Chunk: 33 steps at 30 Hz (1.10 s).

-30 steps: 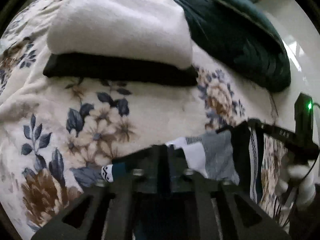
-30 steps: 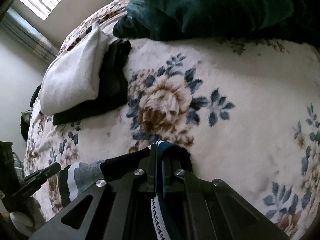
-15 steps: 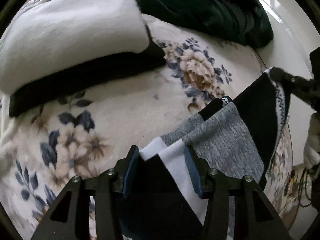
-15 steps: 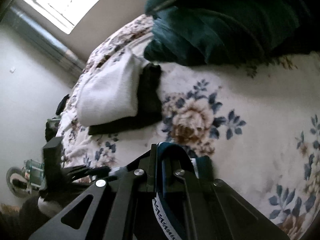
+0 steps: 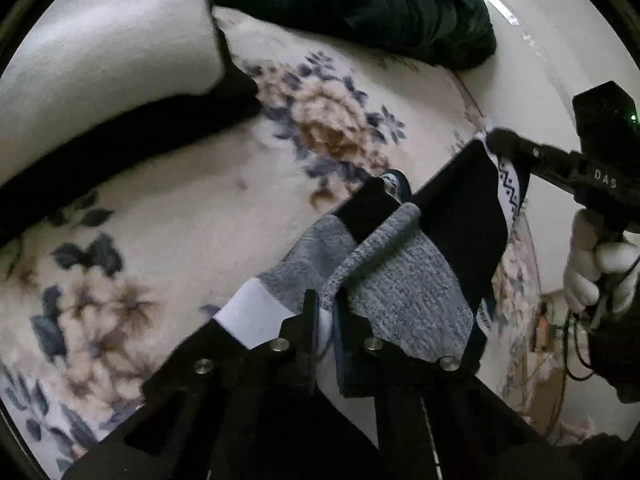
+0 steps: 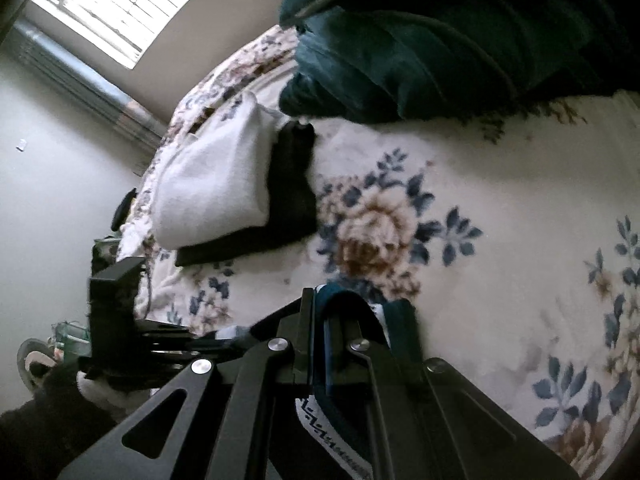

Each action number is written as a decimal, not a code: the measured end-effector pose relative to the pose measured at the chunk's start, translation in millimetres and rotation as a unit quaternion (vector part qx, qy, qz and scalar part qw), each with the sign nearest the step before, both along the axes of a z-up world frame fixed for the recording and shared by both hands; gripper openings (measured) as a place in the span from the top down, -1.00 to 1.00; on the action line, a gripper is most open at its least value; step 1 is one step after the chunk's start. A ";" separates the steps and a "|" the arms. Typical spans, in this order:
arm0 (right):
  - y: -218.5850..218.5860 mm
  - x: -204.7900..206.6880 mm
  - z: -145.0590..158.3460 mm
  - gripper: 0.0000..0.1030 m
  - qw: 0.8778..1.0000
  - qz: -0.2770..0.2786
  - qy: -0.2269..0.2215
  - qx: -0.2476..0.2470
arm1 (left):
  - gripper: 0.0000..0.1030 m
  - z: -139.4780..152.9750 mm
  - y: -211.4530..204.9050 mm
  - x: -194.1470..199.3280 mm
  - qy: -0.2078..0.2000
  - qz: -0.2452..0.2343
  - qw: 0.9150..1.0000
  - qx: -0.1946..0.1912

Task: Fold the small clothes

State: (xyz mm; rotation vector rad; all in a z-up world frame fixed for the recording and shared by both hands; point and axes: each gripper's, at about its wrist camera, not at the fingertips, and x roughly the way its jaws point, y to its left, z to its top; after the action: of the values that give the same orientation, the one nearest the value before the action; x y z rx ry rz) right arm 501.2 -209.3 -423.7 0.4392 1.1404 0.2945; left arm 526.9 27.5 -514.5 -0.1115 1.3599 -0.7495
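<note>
A sock is clamped at one end by the left gripper, at the other by the right gripper.

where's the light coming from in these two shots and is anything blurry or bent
Right wrist view: daylight from the window at top left; the green blanket falls into shadow at the top right.
Left wrist view: dim; the white towel and floral bedspread are smeared; the sock is sharper.
Both views: fisheye curving and black corners.
</note>
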 end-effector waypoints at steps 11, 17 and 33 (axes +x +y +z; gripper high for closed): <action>25.4 33.3 -69.4 0.95 0.989 0.006 0.057 -0.135 | 0.92 -38.5 -20.5 31.5 0.005 0.022 0.995 0.093; 7.5 46.4 -112.1 0.76 0.986 0.003 0.151 -0.073 | 0.78 -27.0 -0.3 32.1 0.049 0.071 0.995 0.056; -83.3 -196.0 -101.5 -0.32 0.911 -0.255 0.279 0.167 | 0.01 -0.4 72.8 -195.0 0.161 0.382 0.910 0.033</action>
State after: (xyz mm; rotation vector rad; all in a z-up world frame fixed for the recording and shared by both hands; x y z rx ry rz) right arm 305.2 -292.6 -525.2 1.1558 1.4824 -0.1147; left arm 331.9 100.2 -515.0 -0.6982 1.4912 -0.0171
